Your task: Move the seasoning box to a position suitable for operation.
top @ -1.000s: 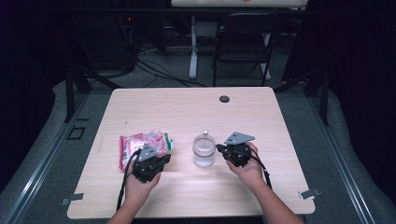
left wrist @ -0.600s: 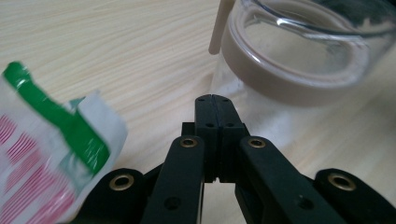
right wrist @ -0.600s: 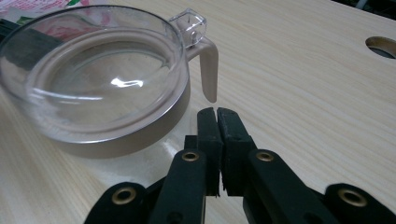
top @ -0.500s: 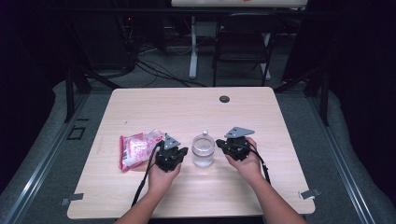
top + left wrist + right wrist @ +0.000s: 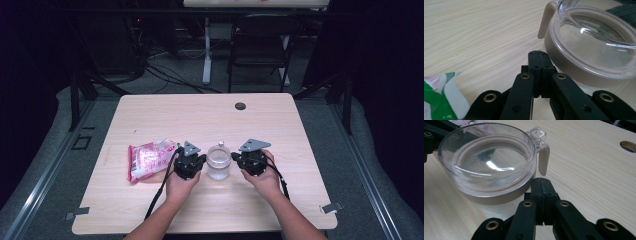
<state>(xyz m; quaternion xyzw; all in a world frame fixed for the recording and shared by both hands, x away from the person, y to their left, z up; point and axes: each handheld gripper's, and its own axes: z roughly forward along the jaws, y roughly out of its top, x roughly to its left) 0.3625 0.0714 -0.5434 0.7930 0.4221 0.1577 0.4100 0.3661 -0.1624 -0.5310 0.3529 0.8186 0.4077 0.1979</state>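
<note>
A clear jar (image 5: pixel 218 161) with a beige lid ring and a clear lid stands near the table's front middle. Its lid (image 5: pixel 486 157) has a clear tab and a beige latch (image 5: pixel 543 160). My left gripper (image 5: pixel 199 161) sits just left of the jar, jaws pressed together with nothing between them (image 5: pixel 539 56), tips close beside the beige rim (image 5: pixel 584 70). My right gripper (image 5: pixel 235 159) sits just right of the jar, also shut and empty (image 5: pixel 541 183), its tips close to the rim below the latch. A pink and white snack bag (image 5: pixel 150 159) lies left of the left gripper.
The light wooden table (image 5: pixel 210 120) has a round cable hole (image 5: pixel 240 106) near its far edge. A green and white corner of the bag (image 5: pixel 441 97) lies by my left gripper. A folding chair (image 5: pixel 260 50) and cables stand on the floor beyond the table.
My left gripper has moved right, off the snack bag, up to the jar's left side. The right gripper has stayed beside the jar.
</note>
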